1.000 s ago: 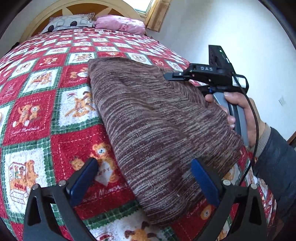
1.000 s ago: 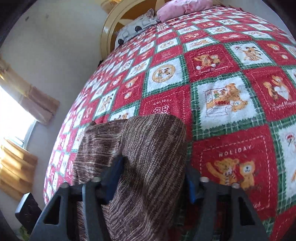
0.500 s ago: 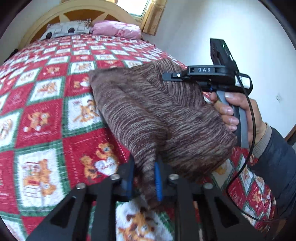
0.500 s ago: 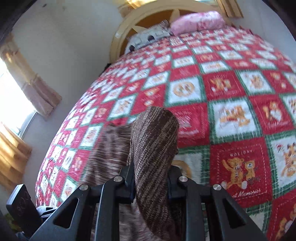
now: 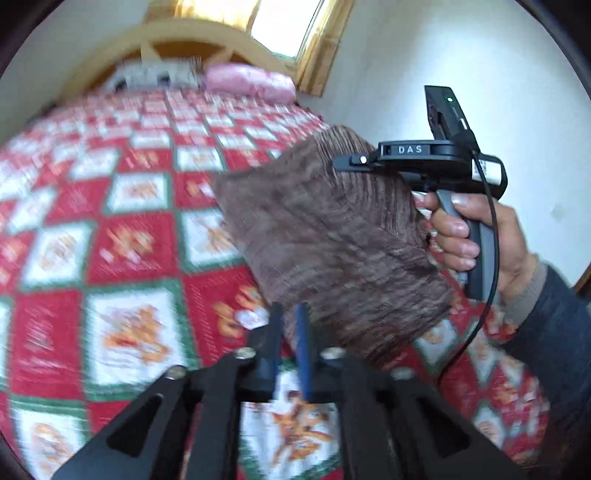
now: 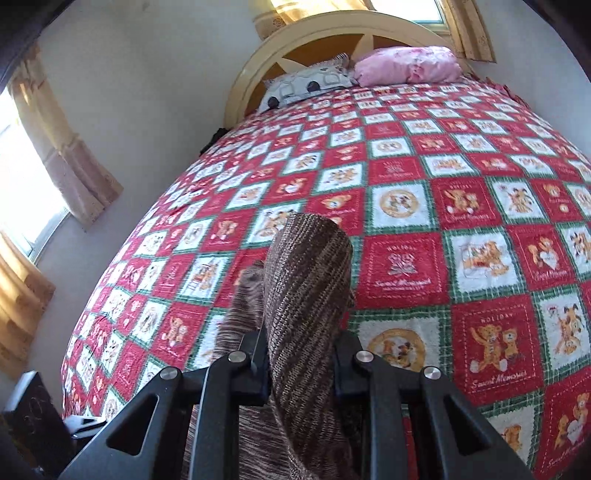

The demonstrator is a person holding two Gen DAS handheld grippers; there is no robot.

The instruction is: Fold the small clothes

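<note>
Both hand-held grippers are clamped on the same brown knitted garment (image 5: 332, 240), which hangs lifted above the bed (image 6: 443, 184). Largest in view is that bed, covered by a quilt (image 6: 491, 332) of red, white and green squares with teddy bear pictures; it fills most of both views. At its far end stands a pale arched headboard (image 6: 332, 33), with a grey patterned pillow (image 6: 306, 86) and a pink pillow (image 6: 406, 66) side by side against it. Curtains (image 6: 66, 173) hang at a window on the wall seen in the right wrist view. The garment comes next in size: in the left wrist view it spreads as a broad, blurred brown sheet between the two tools, raised clear of the quilt. The left hand-held gripper (image 5: 290, 354) has its blue-padded fingers (image 5: 302, 347) drawn narrow, pinching the garment's lower edge. The right hand-held gripper (image 6: 301, 365) is closed around a thick roll of the same cloth, which rises upright between its fingers and bends over at the top. From the left wrist view, the right hand (image 5: 476, 236) grips that tool's grey handle, a black cable running down beside the wrist, and the cloth hides the tool's fingertips.
</note>
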